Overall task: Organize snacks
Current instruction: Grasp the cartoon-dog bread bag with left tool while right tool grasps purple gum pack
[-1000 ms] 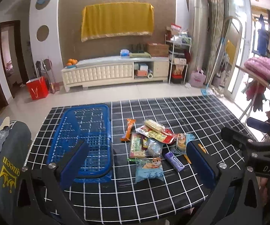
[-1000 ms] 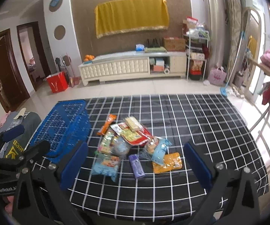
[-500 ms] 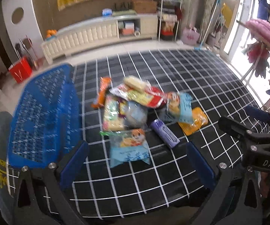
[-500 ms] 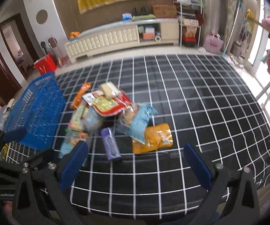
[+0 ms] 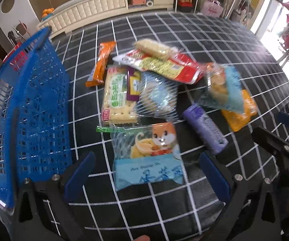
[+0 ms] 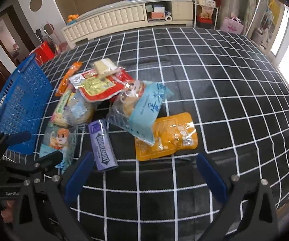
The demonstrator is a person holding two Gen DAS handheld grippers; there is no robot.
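A heap of snack packets lies on the black checked tablecloth (image 5: pixel 214 40). Nearest my left gripper (image 5: pixel 147 172) is a pale blue fox packet (image 5: pixel 148 154), lying just ahead of and partly between its wide-open fingers. Behind it are a green cracker pack (image 5: pixel 117 98), an orange bar (image 5: pixel 101 64), a red pouch (image 5: pixel 164 66) and a purple gum pack (image 5: pixel 204 128). My right gripper (image 6: pixel 144 174) is open above bare cloth, just short of the orange pouch (image 6: pixel 166 136) and purple gum pack (image 6: pixel 102 146). A blue basket (image 5: pixel 24 108) stands at the left.
The blue basket (image 6: pixel 17 104) sits close beside the heap's left side. A second pale blue packet (image 6: pixel 144 108) overlaps the orange pouch. The tablecloth (image 6: pixel 235 92) runs bare to the right. Beyond the table are a white cabinet (image 6: pixel 124 18) and a red bag (image 6: pixel 44 52).
Both grippers have moved forward and tilted down toward the snack heap, which now looms much larger. Both stay open. No snack has shifted.
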